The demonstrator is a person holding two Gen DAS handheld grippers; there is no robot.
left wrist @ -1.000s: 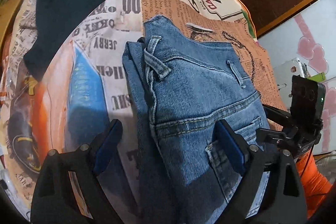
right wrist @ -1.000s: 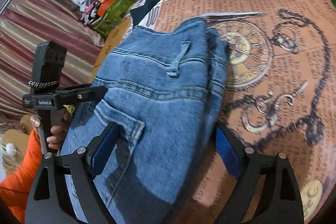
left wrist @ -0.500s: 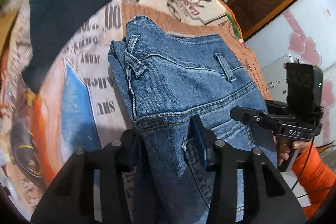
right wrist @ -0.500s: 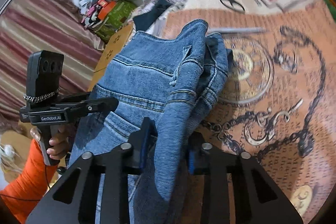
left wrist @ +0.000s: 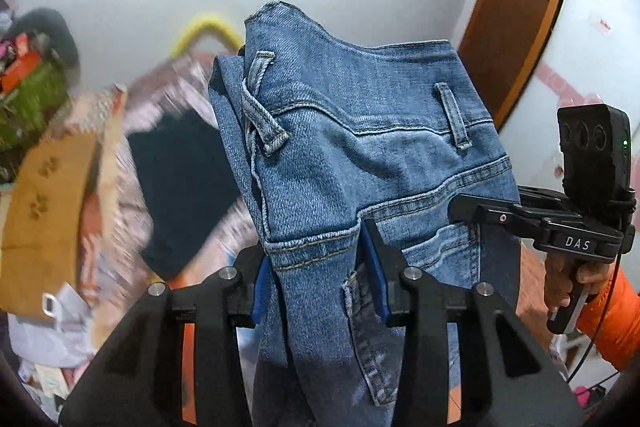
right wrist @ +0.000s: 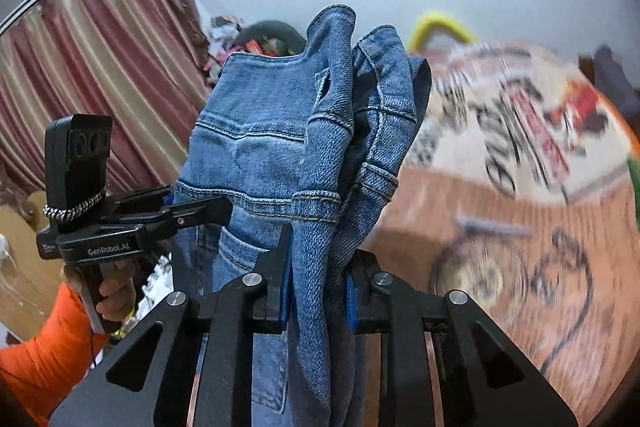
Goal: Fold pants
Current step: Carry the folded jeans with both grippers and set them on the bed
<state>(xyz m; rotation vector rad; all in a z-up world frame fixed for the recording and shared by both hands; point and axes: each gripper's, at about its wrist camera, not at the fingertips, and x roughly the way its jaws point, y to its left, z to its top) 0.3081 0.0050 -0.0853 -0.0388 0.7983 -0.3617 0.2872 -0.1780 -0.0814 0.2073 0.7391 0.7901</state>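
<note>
The jeans (left wrist: pixel 360 163) are seen in faded blue denim with tan stitching. A bedspread (right wrist: pixel 520 155) is printed with newspaper lettering and brown, cream and red pictures. A dark garment (left wrist: pixel 184 179) is laid on it. Curtains (right wrist: pixel 100 75) are striped maroon and beige. Orange sleeves (right wrist: pixel 44 355) are worn.

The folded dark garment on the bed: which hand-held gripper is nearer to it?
Left. The left hand-held gripper, clamped on the jeans, sits just beside the dark garment; the right hand-held gripper grips their far edge.
</note>
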